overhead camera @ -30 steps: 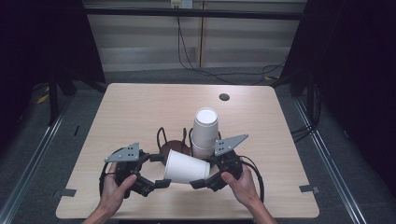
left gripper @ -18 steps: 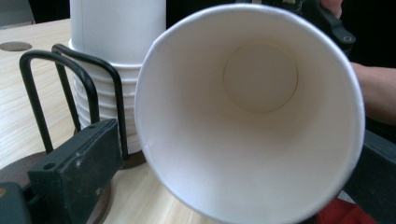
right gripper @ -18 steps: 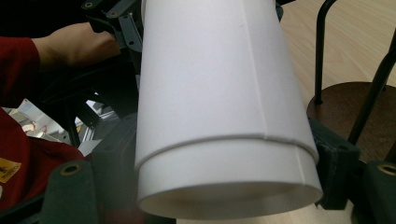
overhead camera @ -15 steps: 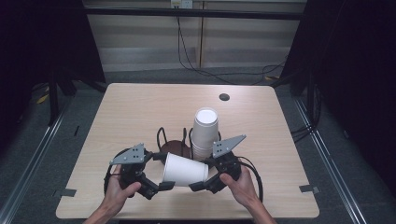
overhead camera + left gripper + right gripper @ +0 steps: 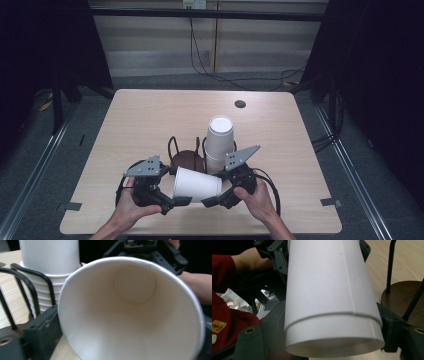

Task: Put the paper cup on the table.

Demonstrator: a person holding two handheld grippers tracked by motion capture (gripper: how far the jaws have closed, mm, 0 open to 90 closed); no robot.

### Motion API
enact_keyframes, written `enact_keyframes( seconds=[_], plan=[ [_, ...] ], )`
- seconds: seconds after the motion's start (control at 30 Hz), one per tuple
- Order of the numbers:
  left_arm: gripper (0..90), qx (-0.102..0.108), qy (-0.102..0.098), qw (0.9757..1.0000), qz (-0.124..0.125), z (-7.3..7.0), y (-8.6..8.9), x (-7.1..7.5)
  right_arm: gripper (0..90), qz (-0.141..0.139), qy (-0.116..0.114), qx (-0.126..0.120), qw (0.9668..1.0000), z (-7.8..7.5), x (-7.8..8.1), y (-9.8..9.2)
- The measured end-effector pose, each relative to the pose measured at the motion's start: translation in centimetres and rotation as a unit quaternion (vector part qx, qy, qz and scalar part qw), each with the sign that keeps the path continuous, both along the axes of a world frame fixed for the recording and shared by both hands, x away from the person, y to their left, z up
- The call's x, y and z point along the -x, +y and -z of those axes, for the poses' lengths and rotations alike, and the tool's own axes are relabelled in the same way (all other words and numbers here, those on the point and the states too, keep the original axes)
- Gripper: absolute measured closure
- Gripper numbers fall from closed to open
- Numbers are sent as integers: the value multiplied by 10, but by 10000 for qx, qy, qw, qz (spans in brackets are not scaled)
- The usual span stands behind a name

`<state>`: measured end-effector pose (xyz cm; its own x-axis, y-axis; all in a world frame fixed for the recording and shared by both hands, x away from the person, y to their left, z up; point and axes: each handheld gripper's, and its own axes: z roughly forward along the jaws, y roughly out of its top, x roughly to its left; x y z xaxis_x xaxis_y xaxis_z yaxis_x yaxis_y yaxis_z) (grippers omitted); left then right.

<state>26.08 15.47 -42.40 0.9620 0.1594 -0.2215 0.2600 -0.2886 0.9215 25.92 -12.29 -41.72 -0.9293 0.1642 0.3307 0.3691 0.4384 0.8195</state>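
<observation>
White paper cup [image 5: 197,184] between both grippers' fingers [image 5: 181,201], sideways.

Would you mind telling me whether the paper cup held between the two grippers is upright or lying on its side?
On its side: the paper cup lies level above the table, wide mouth toward the left gripper.

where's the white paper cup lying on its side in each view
High view: the white paper cup lies bottom centre, between the two grippers.
Left gripper view: its open mouth faces the camera across most of the picture.
Right gripper view: its outer wall runs down the centre.
Shared landmark: the black wire cup holder.
</observation>
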Motion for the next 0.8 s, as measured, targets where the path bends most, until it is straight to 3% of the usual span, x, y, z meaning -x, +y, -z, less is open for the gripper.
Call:
enact_keyframes(
  seconds=[0.2, 0.5, 0.63, 0.8],
  plan=[
    [48, 81, 10, 10000, 28, 1, 1, -1, 247, -20, -18, 25, 10000, -1, 0, 1],
    [85, 109, 389, 9990, 183, 2, 5, -6, 248, -61, 93, -24, 9999, 3, -1, 2],
    [100, 197, 424, 9987, 217, 0, 7, -7, 240, -92, 146, -4, 9999, 5, -2, 2],
    [121, 144, 420, 9987, 230, -1, 7, -6, 220, -19, 106, -12, 9999, 5, -1, 2]
  ],
)
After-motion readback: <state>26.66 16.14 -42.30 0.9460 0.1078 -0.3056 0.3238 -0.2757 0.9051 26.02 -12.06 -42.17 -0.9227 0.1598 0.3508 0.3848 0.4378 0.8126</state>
